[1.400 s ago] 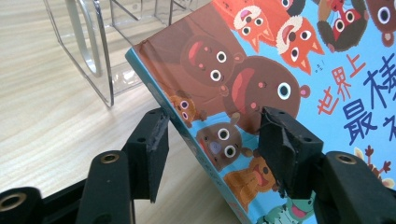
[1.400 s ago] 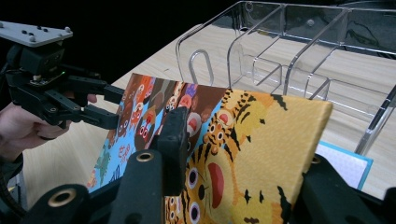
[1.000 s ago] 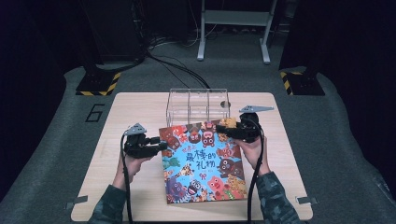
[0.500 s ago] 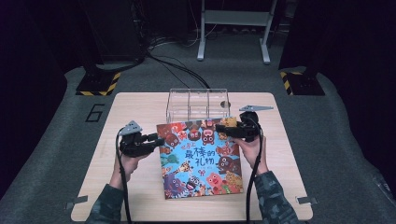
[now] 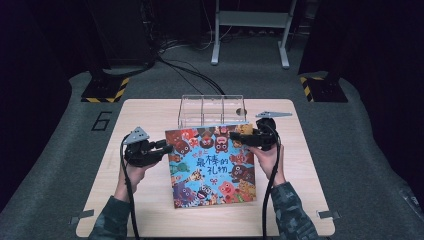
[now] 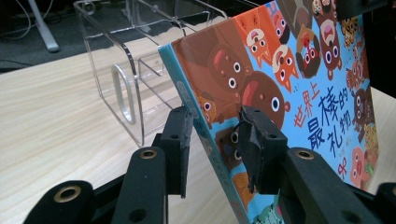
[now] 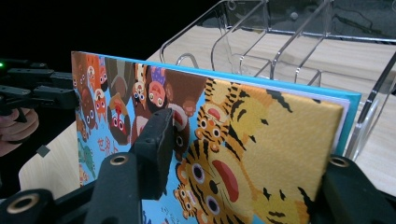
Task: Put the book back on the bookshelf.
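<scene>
The picture book (image 5: 212,167) is square and bright, its blue cover crowded with cartoon animals: brown bears, foxes and a big orange tiger at one top corner, with dark blue Chinese lettering across the middle. It is lifted at a tilt just in front of the clear acrylic rack (image 5: 211,111), its top edge close against the rack's front wall. The left gripper (image 5: 164,148) pinches the spine edge, one jaw on the cover and one behind. The right gripper (image 5: 240,136) is clamped on the tiger corner nearest the rack
</scene>
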A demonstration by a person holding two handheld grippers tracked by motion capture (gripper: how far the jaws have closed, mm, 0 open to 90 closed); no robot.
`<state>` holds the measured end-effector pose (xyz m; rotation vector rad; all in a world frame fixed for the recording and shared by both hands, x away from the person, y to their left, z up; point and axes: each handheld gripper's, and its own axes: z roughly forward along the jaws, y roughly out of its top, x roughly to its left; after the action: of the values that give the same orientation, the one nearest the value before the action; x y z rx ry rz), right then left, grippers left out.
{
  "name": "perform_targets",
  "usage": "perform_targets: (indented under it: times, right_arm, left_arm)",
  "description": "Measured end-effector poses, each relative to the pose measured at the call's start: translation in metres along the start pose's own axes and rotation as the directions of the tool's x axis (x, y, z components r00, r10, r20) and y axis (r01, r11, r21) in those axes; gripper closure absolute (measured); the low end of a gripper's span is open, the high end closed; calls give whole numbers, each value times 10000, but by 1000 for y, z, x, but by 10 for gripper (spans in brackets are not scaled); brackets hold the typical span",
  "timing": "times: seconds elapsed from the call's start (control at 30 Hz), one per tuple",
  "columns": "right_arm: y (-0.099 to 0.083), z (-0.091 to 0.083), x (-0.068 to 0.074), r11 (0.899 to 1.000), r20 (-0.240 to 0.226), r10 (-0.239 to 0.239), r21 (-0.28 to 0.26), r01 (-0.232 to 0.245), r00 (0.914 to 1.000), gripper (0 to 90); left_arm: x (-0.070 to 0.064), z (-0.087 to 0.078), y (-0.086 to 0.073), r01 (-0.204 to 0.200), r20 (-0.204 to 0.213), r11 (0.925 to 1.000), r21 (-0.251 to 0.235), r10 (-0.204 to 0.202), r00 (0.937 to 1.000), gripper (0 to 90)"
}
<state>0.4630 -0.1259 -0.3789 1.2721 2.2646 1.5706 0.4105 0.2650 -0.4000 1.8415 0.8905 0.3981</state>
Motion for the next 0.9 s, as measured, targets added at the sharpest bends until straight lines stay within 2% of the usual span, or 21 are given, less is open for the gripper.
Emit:
perform_targets:
  times: [0.4, 0.5, 0.7, 0.73, 0.9]
  right_arm:
    - [9, -2, 7, 9989, 119, -470, -74, 470, 9988, 449]
    - [11, -3, 9, 9979, 214, -624, -155, 627, 9978, 438]
    - [17, -7, 13, 9953, 95, -836, -489, 840, 9965, 434]
    - [17, -7, 14, 9935, 114, -992, -543, 997, 9950, 431]
    - [18, -7, 20, 9885, 148, -1408, -544, 1414, 9899, 429]
  left_arm:
    - [1, -9, 8, -191, -119, 9992, -359, 186, 9998, 678]
    - [-1, -12, 12, -386, -175, 9985, -387, 380, 9991, 680]
    - [-2, -20, 20, -717, -324, 9953, -654, 697, 9970, 693]
    - [-2, -21, 21, -732, -334, 9951, -671, 710, 9969, 693]
    - [1, -25, 18, -757, -41, 9940, -784, 756, 9971, 694]
